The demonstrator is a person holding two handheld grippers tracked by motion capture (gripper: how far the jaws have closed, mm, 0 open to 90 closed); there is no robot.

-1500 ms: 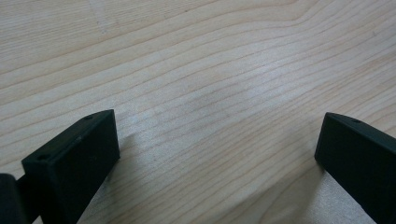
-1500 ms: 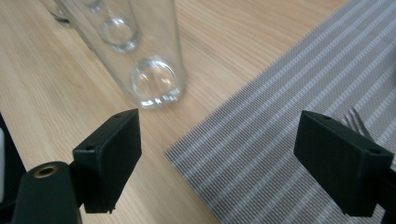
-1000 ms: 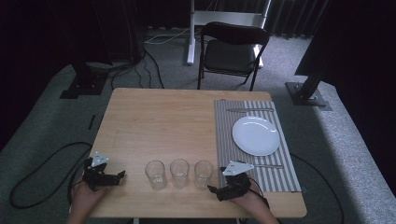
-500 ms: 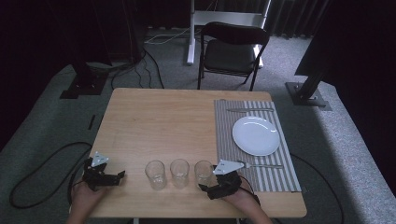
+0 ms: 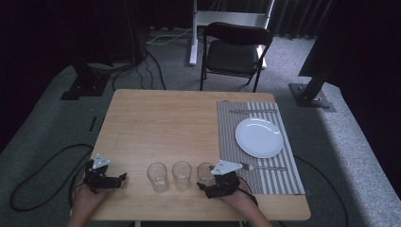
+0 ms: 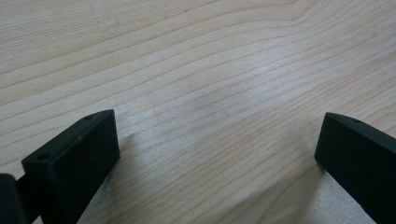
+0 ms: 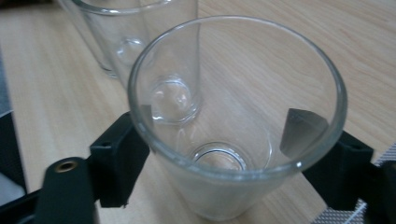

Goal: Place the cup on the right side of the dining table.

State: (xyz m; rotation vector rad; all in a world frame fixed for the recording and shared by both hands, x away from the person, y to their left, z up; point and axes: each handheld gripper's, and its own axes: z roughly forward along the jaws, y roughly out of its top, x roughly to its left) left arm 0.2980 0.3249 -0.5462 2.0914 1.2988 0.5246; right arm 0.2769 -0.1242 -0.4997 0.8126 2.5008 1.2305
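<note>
In the right gripper view, the base of the nearest glass (image 7: 233,140) is cut off by the bottom edge, and whether it is pressed by the right gripper (image 7: 224,154) cannot be told. The two glasses beyond it are cropped at the top. In the high view, the rightmost glass is partly hidden behind that gripper's grey plate.

I see three glasses (image 5: 182,174) in a row on the table (image 5: 161,127) near me; right of them, a placemat (image 5: 227,137) bearing a plate (image 5: 259,137) between knife (image 5: 253,111) and fork (image 5: 263,167).
</note>
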